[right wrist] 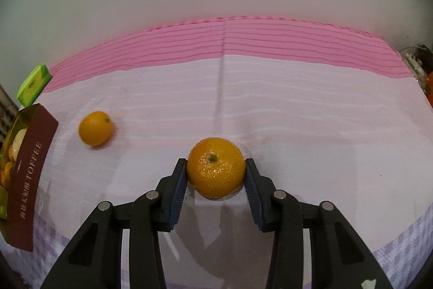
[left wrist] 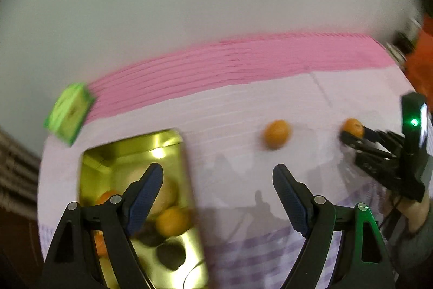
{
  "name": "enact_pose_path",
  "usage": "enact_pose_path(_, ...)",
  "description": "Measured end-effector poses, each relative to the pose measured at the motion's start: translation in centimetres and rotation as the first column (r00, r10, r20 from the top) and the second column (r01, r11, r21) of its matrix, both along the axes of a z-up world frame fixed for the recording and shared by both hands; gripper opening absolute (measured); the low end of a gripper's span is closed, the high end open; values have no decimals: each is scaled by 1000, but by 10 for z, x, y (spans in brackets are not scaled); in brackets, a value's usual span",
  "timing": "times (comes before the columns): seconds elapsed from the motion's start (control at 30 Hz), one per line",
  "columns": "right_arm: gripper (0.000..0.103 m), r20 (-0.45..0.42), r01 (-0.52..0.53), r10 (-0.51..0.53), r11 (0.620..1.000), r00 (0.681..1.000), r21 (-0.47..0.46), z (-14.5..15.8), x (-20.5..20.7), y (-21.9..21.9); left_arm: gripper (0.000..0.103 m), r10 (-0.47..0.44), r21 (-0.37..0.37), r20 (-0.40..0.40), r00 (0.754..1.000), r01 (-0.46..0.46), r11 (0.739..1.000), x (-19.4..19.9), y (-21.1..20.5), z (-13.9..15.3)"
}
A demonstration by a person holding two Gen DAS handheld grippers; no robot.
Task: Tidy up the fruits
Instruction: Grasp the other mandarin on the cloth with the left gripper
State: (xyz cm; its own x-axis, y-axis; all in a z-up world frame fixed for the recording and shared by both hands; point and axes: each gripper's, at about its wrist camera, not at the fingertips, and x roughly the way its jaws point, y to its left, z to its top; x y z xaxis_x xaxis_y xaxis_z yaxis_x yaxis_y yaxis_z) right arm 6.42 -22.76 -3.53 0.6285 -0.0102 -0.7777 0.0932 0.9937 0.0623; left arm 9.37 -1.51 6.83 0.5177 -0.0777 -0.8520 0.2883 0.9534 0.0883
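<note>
My right gripper is shut on an orange mandarin that rests on the pale cloth; it shows from the side in the left wrist view. A second mandarin lies loose to its left, and shows in the left wrist view. My left gripper is open and empty, above the right edge of a gold tin that holds several fruits. The tin's maroon side reads TOFFEE.
A green box lies at the far left edge of the table, also in the right wrist view. A pink striped band of cloth runs along the far edge by the wall. Clutter sits at the far right.
</note>
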Motion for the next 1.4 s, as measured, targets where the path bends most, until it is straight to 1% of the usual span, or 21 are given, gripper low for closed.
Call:
enact_pose_path(0.1,38,14,-15,16,999,1000,-39,-1,-1,0,83,-58,-1,-19,998,58,998,13,-22,-13)
enact_pose_path(0.17,39,32,-25,27,997,999,-77,-3,-2,5,83,-78,-6,-34,996,78,997,22,-32,-23)
enact_pose_path(0.23,39,43,-24,28,996,999,-91,-4,-2,5,82,-90,-3,-54,994,90,996,29,-42,-33)
enact_pose_path(0.33,39,45,-22,26,996,999,-86,-5,-1,5,77,-106,23,-75,991,108,994,38,-53,-47)
enact_pose_path(0.4,40,46,-23,26,997,999,-77,-4,-2,4,72,-119,39,-97,988,123,992,44,-59,-57)
enact_pose_path(0.5,40,45,-23,27,997,999,-79,-4,-4,3,69,-135,39,-105,985,140,989,50,-64,-65)
enact_pose_path(0.77,42,47,-25,28,997,999,-70,-3,-4,2,66,-122,22,-121,985,125,992,67,-68,-79)
enact_pose_path(0.87,42,46,-25,29,997,999,-74,-3,-4,2,65,-121,-2,-129,984,122,993,70,-69,-81)
enact_pose_path(0.93,42,46,-25,28,997,999,-74,-3,-5,3,60,-119,-2,-133,984,120,993,72,-70,-83)
enact_pose_path(1.0,42,46,-23,27,997,999,-73,-3,-5,3,46,-119,-11,-150,981,119,993,73,-70,-86)
enact_pose_path(1.07,42,46,-23,26,997,999,-75,-3,-5,3,41,-117,-23,-160,980,115,993,72,-69,-87)
enact_pose_path(1.27,42,46,-22,25,997,999,-75,-3,-5,4,40,-115,-22,-146,982,113,993,68,-67,-87)
enact_pose_path(1.4,42,45,-22,25,997,999,-76,-3,-5,4,40,-87,-30,-158,984,84,996,68,-63,-88)
